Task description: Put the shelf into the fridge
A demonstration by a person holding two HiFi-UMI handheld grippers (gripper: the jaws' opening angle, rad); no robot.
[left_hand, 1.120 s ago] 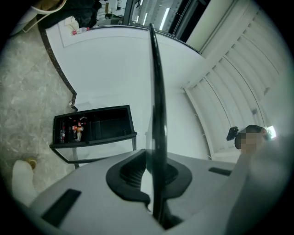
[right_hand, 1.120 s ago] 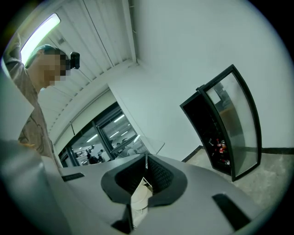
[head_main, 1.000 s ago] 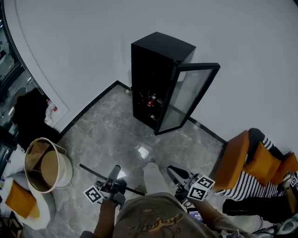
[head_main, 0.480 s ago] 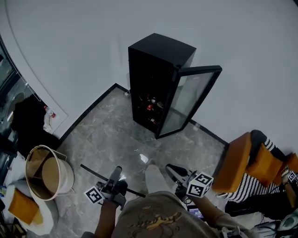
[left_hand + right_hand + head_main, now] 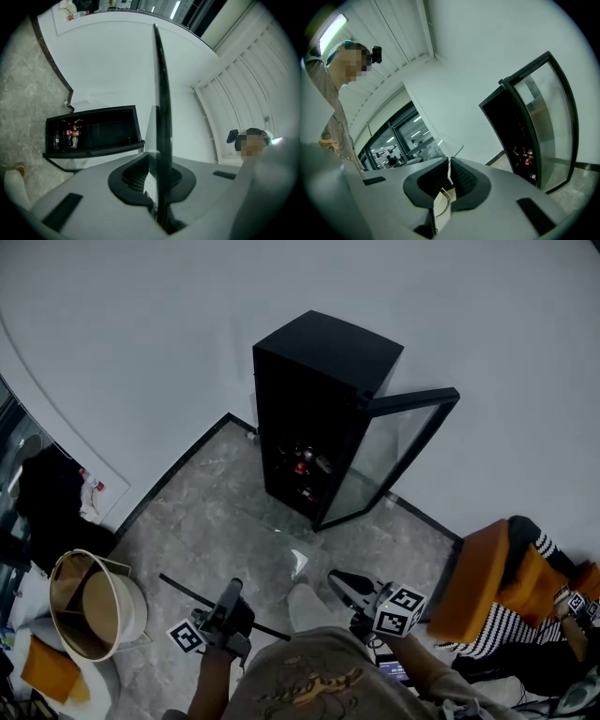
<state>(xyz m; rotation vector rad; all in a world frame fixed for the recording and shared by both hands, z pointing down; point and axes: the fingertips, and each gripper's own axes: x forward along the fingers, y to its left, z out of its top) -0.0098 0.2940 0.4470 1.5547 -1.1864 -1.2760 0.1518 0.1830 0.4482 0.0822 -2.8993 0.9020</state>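
Note:
The black fridge [image 5: 319, 409] stands against the white wall with its glass door [image 5: 394, 460] swung open to the right; bottles [image 5: 305, 460] sit low inside. The shelf [image 5: 192, 592] is a clear pane with a thin black edge bar, held flat above the floor in front of me. My left gripper [image 5: 232, 587] is shut on the black bar [image 5: 161, 140], which runs straight up between its jaws. My right gripper [image 5: 337, 580] is shut on the clear glass edge [image 5: 446, 149]. Both gripper views show the fridge [image 5: 93, 131] [image 5: 511, 136] ahead.
A round white bin [image 5: 94, 601] stands at the left on the grey marble floor. An orange chair [image 5: 483, 582] with striped fabric sits at the right. Dark clothing [image 5: 47, 502] lies by the left wall. My shoe [image 5: 300, 570] shows between the grippers.
The view has shifted toward the fridge, which now looks larger and nearer. Both grippers keep their hold on the shelf in the same pose.

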